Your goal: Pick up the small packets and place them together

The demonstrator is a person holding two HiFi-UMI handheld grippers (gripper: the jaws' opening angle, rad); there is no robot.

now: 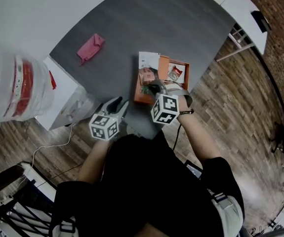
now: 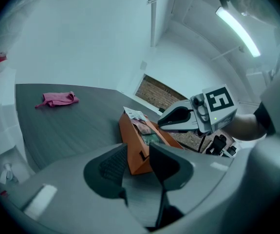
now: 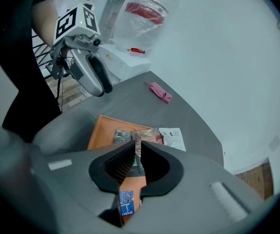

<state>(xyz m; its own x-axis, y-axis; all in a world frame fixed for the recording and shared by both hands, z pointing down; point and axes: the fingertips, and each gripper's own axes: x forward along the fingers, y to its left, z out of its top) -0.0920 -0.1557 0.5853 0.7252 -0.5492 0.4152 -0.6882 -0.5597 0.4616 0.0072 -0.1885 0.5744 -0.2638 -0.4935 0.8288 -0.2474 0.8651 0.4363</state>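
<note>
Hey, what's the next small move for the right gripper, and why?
Probably lower it slightly and open the jaws: the right gripper is shut on a thin packet over the orange tray, where other packets already lie.

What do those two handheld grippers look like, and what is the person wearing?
Both the left gripper and right gripper are grey shells, each carrying a white cube with black square markers. Their two jaws have black ribbed pads. The person wears a black top and a dark wristband.
</note>
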